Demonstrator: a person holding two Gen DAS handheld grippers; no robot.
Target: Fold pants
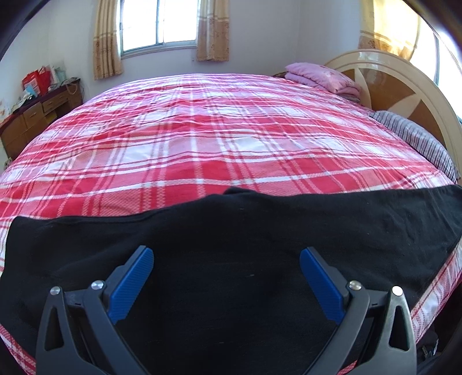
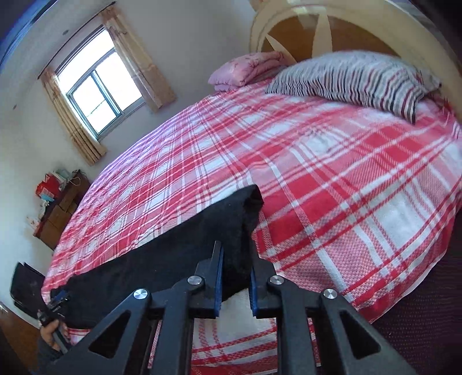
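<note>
Daylight pours in through the window (image 1: pixel 160 24) and blows its panes out to plain white in both views. Right of it, the headboard (image 1: pixel 384 83) carries a yellow glare. The black pants (image 1: pixel 245 259) swallow all detail. Edges bow and darken, and the right wrist view looks slightly smeared, perhaps from motion.

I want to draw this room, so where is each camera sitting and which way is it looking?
Left wrist view: it sits on the left tongs, looks down across the black pants and plaid bed toward the window; both blue pads stand wide apart above the cloth.
Right wrist view: it sits on the right tongs, tilted, looks across the bed toward the striped pillow; the pads are closed on the pants' edge, and the person's other hand shows low left.
Shared: pants, bed, window, pink folded blanket, headboard.
</note>
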